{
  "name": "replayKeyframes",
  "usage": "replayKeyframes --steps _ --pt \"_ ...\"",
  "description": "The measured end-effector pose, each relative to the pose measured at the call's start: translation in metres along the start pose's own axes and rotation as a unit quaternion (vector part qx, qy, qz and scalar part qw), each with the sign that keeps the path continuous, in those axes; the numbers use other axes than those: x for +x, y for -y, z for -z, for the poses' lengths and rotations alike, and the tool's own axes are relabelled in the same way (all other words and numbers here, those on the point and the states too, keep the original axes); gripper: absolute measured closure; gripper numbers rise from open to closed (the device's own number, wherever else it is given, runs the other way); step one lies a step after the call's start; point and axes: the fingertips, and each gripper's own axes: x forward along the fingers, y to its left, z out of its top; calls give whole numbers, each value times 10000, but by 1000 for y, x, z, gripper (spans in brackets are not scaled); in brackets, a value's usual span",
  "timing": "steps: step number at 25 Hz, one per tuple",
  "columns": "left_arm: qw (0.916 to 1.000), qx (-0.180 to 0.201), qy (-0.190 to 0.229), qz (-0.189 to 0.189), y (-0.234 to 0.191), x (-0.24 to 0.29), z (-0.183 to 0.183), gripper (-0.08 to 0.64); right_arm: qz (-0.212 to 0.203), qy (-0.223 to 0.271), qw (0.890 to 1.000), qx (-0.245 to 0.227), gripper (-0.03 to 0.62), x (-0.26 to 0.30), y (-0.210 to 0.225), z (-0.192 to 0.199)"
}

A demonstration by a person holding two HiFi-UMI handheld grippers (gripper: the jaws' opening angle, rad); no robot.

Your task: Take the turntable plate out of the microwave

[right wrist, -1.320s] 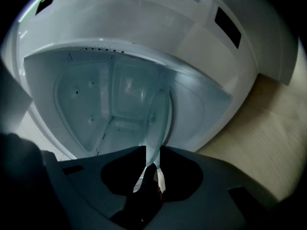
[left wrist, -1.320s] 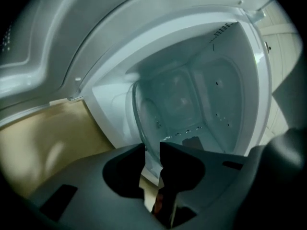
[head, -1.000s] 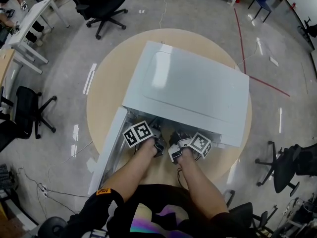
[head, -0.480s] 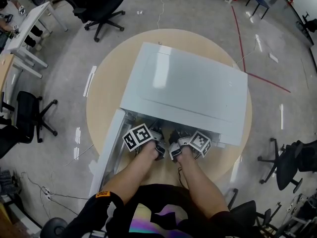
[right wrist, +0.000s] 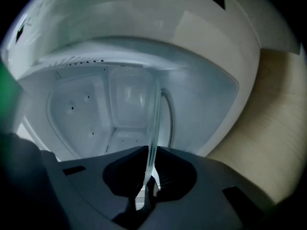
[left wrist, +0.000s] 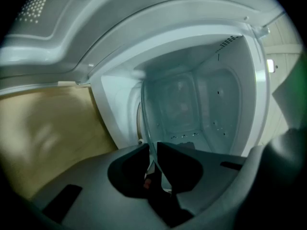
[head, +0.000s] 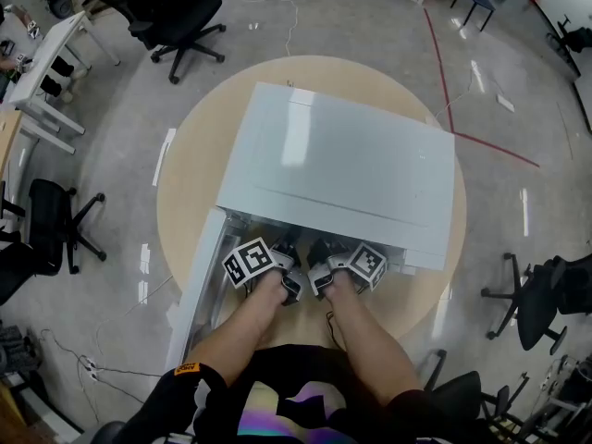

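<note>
The white microwave (head: 342, 169) sits on a round wooden table (head: 190, 155) with its door (head: 199, 280) swung open at the left. Both grippers reach side by side into its mouth. The clear glass turntable plate (left wrist: 144, 111) appears edge-on in the left gripper view, its rim running down between the pads of my left gripper (left wrist: 153, 150), which are shut on it. In the right gripper view the plate (right wrist: 154, 114) likewise stands edge-on, and my right gripper (right wrist: 149, 153) is shut on its rim. From the head view, the left gripper (head: 285, 259) and right gripper (head: 319, 259) are partly under the microwave's roof; the plate is hidden.
The microwave's white cavity walls (left wrist: 216, 104) enclose the plate closely on all sides. Office chairs (head: 176, 12) and a desk (head: 42, 58) stand on the grey floor around the table. A red line (head: 444, 72) runs across the floor at the upper right.
Both grippers stay at the microwave's mouth. The head view has shifted slightly, so the microwave and hands sit a little higher in the picture.
</note>
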Motion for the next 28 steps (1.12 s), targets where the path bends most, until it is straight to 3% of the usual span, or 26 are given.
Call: replayKeyframes --steps 7,11,15,20,28 --pt "9997 106 -165 168 5 1 -1 466 -274 184 9988 375 546 -1 0 -2" --pt "9997 39 -74 228 6 1 -5 462 -391 189 9987 275 546 0 -8 -3" --pt "9995 -106 96 274 7 2 -7 460 -213 263 9988 366 546 -4 0 -4" --pt "9992 -137 292 217 2 11 -21 459 -430 206 9986 233 546 -5 -14 -3" --pt "9984 -191 381 373 7 14 -24 463 -236 290 9988 326 546 -13 -2 -3"
